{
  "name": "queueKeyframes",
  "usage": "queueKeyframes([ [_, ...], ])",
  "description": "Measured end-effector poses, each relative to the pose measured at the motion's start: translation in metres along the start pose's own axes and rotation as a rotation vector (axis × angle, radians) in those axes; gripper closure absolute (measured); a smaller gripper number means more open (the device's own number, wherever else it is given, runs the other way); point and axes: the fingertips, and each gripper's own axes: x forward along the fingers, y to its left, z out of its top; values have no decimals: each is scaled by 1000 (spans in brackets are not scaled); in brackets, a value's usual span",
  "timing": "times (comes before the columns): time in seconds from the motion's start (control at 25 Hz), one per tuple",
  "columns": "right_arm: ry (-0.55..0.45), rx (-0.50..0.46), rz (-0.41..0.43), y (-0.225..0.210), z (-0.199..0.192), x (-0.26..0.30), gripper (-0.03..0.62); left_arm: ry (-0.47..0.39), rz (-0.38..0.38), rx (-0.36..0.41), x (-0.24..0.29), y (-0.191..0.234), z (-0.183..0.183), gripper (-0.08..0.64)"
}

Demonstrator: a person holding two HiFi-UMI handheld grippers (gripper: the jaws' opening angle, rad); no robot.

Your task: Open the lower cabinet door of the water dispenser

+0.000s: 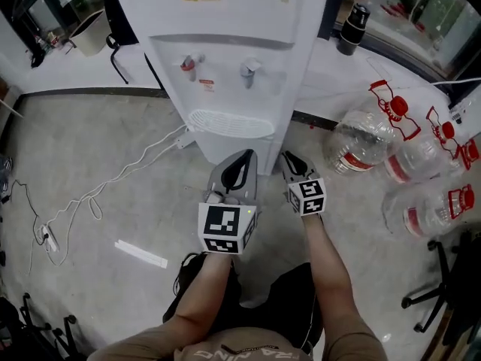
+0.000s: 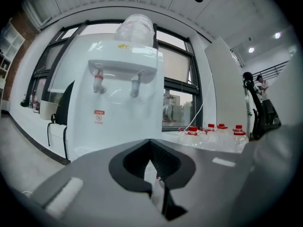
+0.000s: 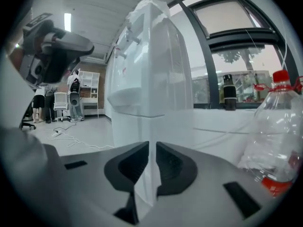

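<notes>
Bare forearms (image 1: 333, 277) are seen at the near edge of the head view, each ending in a gripper with a marker cube, over the grey floor (image 1: 113, 134). Of the two, the left gripper (image 1: 247, 155) (image 2: 150, 141) is held just in front of the water dispenser (image 1: 225, 43) (image 2: 118, 79) (image 3: 151, 56); its jaws are pressed together at the tips and nothing is pinched. Just to the right of it the right gripper (image 1: 288, 157) (image 3: 150, 144) is held, jaws drawn together to a thin slit, nothing between them. Both are pointed at the dispenser's base, below the drip tray (image 1: 229, 122). In the head view the lower cabinet door is hidden under that tray. In the right gripper view the lower cabinet (image 3: 124, 129) is seen just past the jaw tips, beneath the tray ledge; contact cannot be made out. Above the tray a red tap (image 1: 189, 66) and a second tap (image 1: 250, 69) are set. Clear bottles (image 1: 361, 143) with red caps are laid on the floor to the right, one (image 3: 277, 131) seen close by in the right gripper view. On the left a white cable (image 1: 113, 177) is run across the floor to a power strip (image 1: 48, 239). On the far ledge a black flask (image 1: 353, 27) is stood.
</notes>
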Motion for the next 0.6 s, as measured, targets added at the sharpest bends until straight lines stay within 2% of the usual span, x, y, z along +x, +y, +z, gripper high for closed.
queueKeyframes([
  [0.08,-7,9,1,-5,1,6,552,-25,-10,22,-1,-6,9,552],
  [0.12,-16,20,4,-8,1,9,498,-35,-11,36,-1,-9,11,552],
  [0.24,-39,61,13,-10,1,13,444,-14,-20,34,-1,-14,1,552],
  [0.4,-25,50,32,-4,-4,26,419,47,-36,-1,7,-14,-10,552],
  [0.6,-30,18,64,1,-4,36,410,41,-12,25,4,-4,-6,552],
])
